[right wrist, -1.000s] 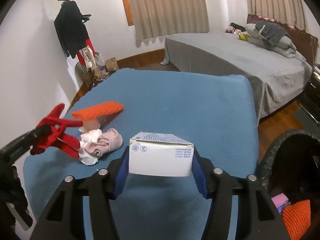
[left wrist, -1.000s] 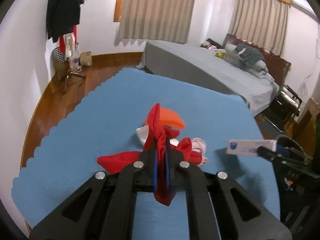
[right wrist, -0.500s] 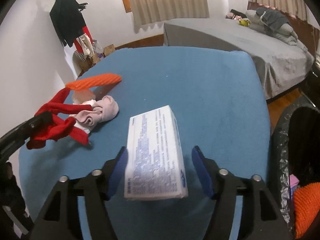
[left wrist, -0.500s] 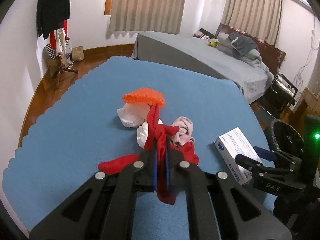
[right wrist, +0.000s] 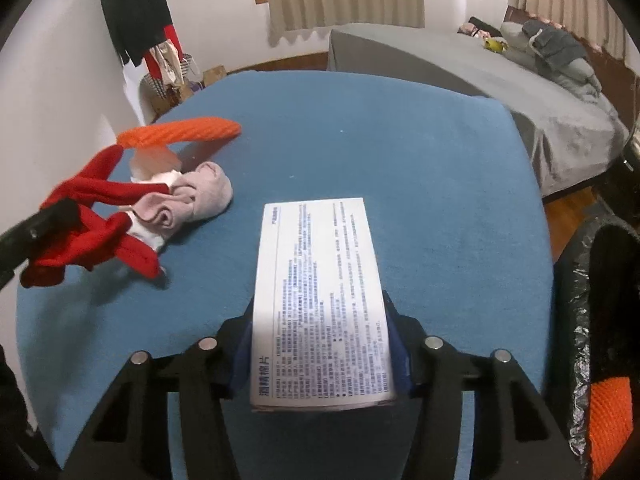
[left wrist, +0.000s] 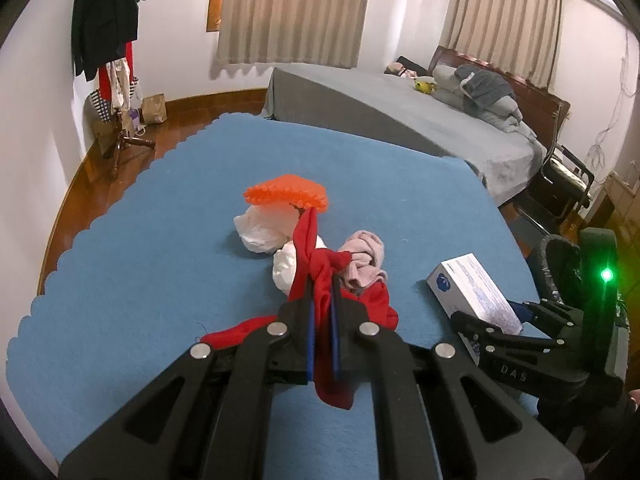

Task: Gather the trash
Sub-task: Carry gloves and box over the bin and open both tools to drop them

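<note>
My left gripper [left wrist: 322, 304] is shut on a red cloth [left wrist: 320, 276], held just above the blue table cover [left wrist: 140, 260]. The cloth also shows in the right wrist view [right wrist: 96, 216]. Beyond it lie an orange knitted piece [left wrist: 286, 196], white crumpled bags [left wrist: 266, 228] and a pink sock [left wrist: 364, 260]. My right gripper [right wrist: 320, 344] is shut on a white printed box [right wrist: 320, 300], which also shows in the left wrist view [left wrist: 472, 292]. A black-lined bin [right wrist: 600, 320] stands at the table's right edge and holds an orange item [right wrist: 608, 412].
A grey bed [left wrist: 400, 116] stands beyond the table. A coat rack with clothes [left wrist: 108, 32] and bags are at the far left wall. A black chair [left wrist: 564, 176] is on the right. Wooden floor [left wrist: 92, 152] surrounds the table.
The box in my right gripper has tipped from end-on to flat, printed side up, and come lower over the table. My left gripper has pulled back and lowered with the red cloth.
</note>
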A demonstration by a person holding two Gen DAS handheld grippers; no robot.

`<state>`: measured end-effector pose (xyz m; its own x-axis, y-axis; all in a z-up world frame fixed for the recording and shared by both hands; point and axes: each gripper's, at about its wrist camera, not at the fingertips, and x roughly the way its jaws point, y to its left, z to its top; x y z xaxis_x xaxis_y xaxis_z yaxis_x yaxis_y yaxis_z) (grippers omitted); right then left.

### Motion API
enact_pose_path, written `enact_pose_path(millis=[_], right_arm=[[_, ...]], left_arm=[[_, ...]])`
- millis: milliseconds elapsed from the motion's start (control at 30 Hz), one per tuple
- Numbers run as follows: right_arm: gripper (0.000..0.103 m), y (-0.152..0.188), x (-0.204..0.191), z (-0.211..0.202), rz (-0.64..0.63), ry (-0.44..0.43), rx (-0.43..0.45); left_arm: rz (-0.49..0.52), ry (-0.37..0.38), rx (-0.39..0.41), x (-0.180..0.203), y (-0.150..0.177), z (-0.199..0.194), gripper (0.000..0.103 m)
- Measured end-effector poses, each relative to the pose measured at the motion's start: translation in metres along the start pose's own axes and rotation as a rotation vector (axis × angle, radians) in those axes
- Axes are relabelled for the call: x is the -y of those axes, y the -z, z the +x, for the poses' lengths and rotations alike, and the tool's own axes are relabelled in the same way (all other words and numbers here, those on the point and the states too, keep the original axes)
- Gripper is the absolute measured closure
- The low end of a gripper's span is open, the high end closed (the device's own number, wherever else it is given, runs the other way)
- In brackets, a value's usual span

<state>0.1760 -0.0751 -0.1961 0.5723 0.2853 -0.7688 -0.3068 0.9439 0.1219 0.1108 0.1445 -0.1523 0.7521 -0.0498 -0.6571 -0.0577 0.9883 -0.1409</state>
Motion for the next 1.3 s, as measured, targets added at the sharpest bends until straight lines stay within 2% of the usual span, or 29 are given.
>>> enact_pose_path(millis=[300, 600, 967, 1300], right_arm=[[0.049, -0.019, 0.015, -0.058, 0.032, -0.026, 0.114], [0.048, -0.022, 0.054, -0.127, 0.092, 0.021, 0.217], [0.048, 0.006, 0.127, -0.190, 0.204, 0.156, 0.284], [0.048, 0.045, 0.200, -0.216, 0.316, 0.303, 0.274]], left_arm=[[0.032, 0.042, 0.053, 0.028, -0.012, -0.020, 0.098], [0.080, 0.130, 0.108, 0.079, -0.028, -0.040, 0.098], [0.173, 0.300, 0.136, 0.164, -0.029, -0.053, 0.098], [0.272, 0.474, 0.118, 0.261, -0.020, -0.043, 0.098]])
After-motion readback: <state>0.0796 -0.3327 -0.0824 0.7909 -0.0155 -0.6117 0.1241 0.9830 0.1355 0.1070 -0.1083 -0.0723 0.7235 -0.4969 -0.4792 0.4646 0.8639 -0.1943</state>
